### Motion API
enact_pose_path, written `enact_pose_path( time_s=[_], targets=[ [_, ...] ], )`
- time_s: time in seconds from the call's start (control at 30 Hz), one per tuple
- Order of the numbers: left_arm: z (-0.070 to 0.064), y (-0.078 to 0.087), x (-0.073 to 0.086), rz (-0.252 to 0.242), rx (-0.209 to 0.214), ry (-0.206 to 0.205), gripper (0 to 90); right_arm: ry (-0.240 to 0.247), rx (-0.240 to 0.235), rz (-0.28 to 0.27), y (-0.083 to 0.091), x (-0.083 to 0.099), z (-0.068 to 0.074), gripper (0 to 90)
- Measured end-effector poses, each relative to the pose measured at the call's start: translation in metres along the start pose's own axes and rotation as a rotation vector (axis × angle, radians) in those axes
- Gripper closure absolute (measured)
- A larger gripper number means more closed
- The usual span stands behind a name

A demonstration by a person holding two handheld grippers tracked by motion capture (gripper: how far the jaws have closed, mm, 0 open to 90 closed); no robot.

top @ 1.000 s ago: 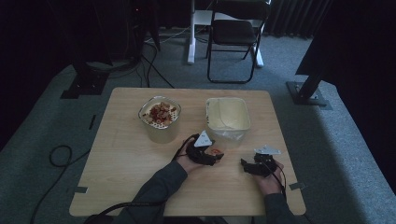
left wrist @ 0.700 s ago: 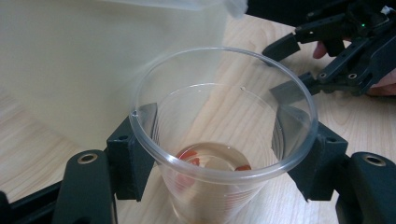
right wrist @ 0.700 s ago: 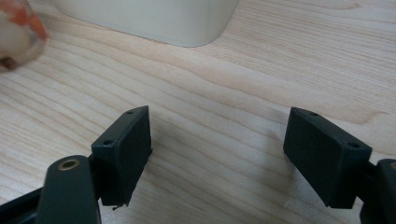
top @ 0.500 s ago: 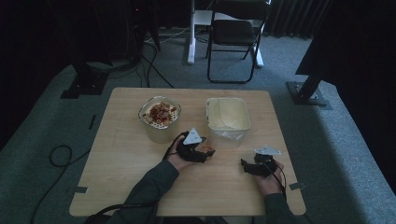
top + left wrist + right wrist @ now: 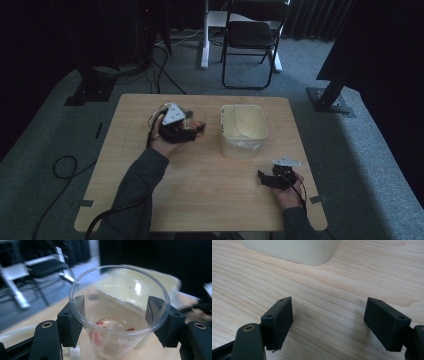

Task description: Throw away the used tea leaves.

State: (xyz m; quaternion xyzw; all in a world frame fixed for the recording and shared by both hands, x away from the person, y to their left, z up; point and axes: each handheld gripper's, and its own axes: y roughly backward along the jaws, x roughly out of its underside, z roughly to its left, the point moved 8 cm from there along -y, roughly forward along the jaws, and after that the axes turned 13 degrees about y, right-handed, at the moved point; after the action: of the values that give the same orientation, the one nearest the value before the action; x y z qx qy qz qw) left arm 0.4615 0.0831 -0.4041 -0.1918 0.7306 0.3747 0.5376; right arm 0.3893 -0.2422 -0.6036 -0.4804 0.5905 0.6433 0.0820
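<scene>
While 1 hand-held gripper [image 5: 116,322] clamps 1 cup [image 5: 117,315], the other [image 5: 328,325] gapes beside 1 tub [image 5: 243,127].

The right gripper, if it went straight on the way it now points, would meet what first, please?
Probably the cream bin: it stands ahead of the open right gripper, slightly to the left, with bare table between. Depth is hard to judge.

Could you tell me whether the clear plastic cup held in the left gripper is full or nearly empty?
Nearly empty: the clear cup shows a bare inner wall and just a few red bits at its bottom.
</scene>
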Motion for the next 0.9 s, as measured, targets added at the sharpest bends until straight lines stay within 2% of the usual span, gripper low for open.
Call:
enact_pose_path(
  time_s=[0.1,0.2,0.33,0.47,0.57,0.7,0.8,0.9],
  targets=[
    [0.030,0.014,-0.021,-0.033,-0.092,-0.001,33.0,0.001,0.001,0.000,0.000,0.000,0.000,22.6],
    [0.063,0.023,-0.032,-0.044,-0.192,0.000,33.1,-0.001,0.000,0.000,0.000,0.000,0.000,22.6],
    [0.106,0.032,-0.038,-0.069,-0.329,0.011,33.4,-0.001,0.001,-0.001,0.000,0.000,0.000,22.6],
    [0.138,0.038,-0.034,-0.061,-0.444,0.010,33.4,-0.003,0.001,-0.003,0.000,0.000,0.000,22.6],
    [0.153,0.041,-0.027,-0.042,-0.489,0.017,33.4,-0.003,0.001,-0.004,0.000,0.000,0.000,22.6],
    [0.164,0.042,-0.015,0.004,-0.537,-0.009,33.4,-0.002,0.001,-0.004,0.000,0.000,0.000,22.6],
    [0.169,0.042,-0.005,0.037,-0.569,-0.039,33.4,-0.002,0.001,-0.004,0.000,0.000,0.000,22.6],
    [0.170,0.041,0.005,0.078,-0.600,-0.103,33.4,-0.001,0.001,-0.004,0.000,0.000,0.000,22.6]
  ],
)
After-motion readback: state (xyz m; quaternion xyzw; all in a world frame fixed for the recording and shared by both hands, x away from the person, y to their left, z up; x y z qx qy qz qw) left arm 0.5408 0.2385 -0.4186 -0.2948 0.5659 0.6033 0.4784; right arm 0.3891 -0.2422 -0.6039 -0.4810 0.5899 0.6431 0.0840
